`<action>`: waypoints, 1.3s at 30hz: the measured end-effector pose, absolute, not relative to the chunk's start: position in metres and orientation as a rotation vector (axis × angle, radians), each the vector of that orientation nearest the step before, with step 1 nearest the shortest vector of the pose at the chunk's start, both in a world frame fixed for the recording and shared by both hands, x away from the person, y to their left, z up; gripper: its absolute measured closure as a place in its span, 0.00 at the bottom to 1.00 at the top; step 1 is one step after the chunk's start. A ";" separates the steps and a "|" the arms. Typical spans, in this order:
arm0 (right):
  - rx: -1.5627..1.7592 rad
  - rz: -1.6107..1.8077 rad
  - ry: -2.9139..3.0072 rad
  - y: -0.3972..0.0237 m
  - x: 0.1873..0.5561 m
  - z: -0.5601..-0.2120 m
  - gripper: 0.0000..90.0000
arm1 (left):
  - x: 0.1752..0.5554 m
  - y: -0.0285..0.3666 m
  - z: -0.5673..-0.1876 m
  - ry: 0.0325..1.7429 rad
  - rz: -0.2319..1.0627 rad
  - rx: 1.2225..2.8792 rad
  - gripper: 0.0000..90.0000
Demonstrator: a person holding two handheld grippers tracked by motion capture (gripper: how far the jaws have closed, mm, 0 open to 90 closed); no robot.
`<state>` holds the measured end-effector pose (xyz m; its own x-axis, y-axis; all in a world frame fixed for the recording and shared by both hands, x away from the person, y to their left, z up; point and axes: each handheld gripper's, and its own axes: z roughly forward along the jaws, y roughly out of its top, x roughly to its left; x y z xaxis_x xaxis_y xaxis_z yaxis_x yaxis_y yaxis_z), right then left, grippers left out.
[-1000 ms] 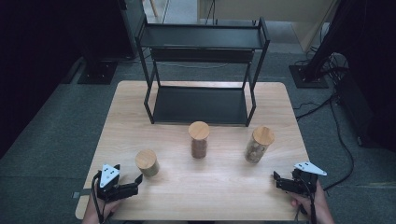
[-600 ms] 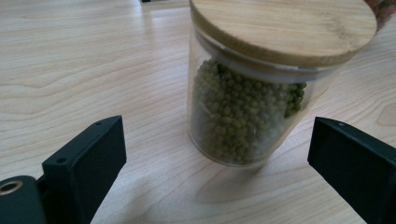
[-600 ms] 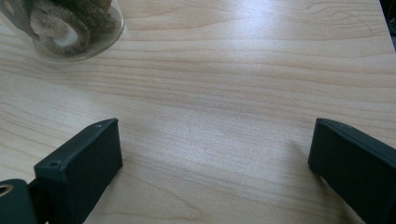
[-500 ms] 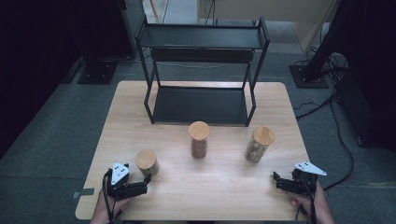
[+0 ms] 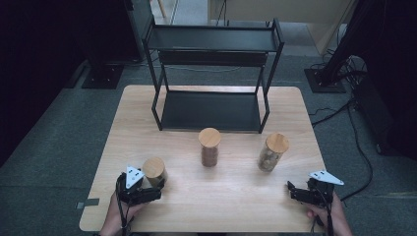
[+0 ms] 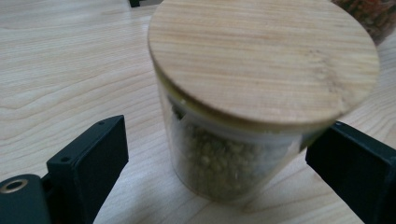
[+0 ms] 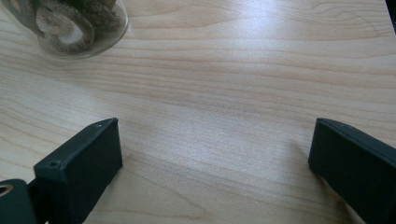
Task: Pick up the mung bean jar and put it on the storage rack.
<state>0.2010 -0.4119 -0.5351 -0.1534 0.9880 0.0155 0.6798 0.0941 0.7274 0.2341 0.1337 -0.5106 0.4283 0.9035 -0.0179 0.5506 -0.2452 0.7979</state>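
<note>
**Short jar stands between the left gripper's open jaws**

A short clear glass jar with a round bamboo lid point(image 5: 154, 170), filled with pale green crumbly grains, stands upright near the front left corner of the light wooden table point(image 5: 236, 206). The left gripper point(image 5: 156, 192) lies low just in front of it. In the left gripper view the jar point(image 6: 252, 93) sits between the two black jaws: a clear gap shows at the left jaw, while the right jaw lies close beside the glass, and whether it touches I cannot tell. These jaws have just been closing a little, yet they are not clamped on the jar.

The right gripper point(image 5: 291, 191) rests near the front right corner, its jaws spread wide over bare wood, well apart from the short jar.
</note>
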 end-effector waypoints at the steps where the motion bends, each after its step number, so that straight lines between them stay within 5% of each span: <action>1: 1.630 0.830 1.892 -0.412 0.201 -0.535 0.02 | 0.235 0.132 -0.511 1.231 0.590 1.930 0.08; 16: 1.622 0.831 1.900 -0.411 0.201 -0.535 0.02 | 0.244 0.121 -0.507 1.273 0.581 1.922 0.26; 39: 1.616 0.829 1.898 -0.411 0.201 -0.535 0.02 | 0.259 0.113 -0.501 1.329 0.598 1.925 0.28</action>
